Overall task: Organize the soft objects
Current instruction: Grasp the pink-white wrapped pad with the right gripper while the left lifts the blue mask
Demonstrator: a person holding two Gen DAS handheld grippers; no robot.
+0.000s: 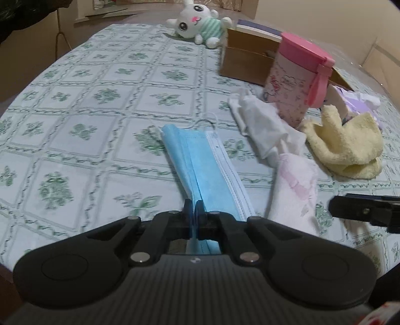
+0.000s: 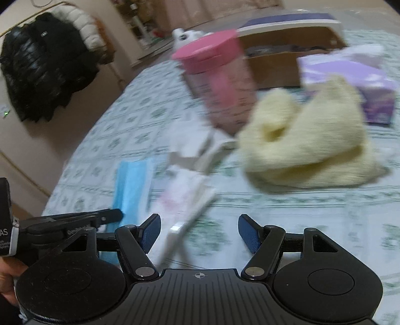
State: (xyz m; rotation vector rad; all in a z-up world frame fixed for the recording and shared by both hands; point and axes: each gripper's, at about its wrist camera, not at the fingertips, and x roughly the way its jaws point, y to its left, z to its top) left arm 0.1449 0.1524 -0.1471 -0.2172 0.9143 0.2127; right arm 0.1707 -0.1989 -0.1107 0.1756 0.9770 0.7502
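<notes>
A folded blue face mask (image 1: 200,160) lies on the patterned tablecloth (image 1: 82,120), and my left gripper (image 1: 194,207) is shut on its near end. To the right of it lie a pink-white cloth (image 1: 295,190), a white crumpled cloth (image 1: 260,125) and a yellow fluffy towel (image 1: 347,142). The right wrist view is blurred: my right gripper (image 2: 200,230) stands open above the pink-white cloth (image 2: 182,205), nothing between its fingers. The yellow towel (image 2: 312,140) lies ahead of it to the right, and the blue mask (image 2: 132,182) sits to its left. A finger of the right gripper (image 1: 362,212) shows at the right edge of the left wrist view.
A pink-lidded canister (image 1: 295,75) stands behind the cloths, with a brown cardboard box (image 1: 245,57) beyond it. A white plush bunny (image 1: 197,22) sits at the far edge. A purple tissue box (image 2: 350,82) stands behind the towel. Dark jackets (image 2: 45,67) hang on the wall at left.
</notes>
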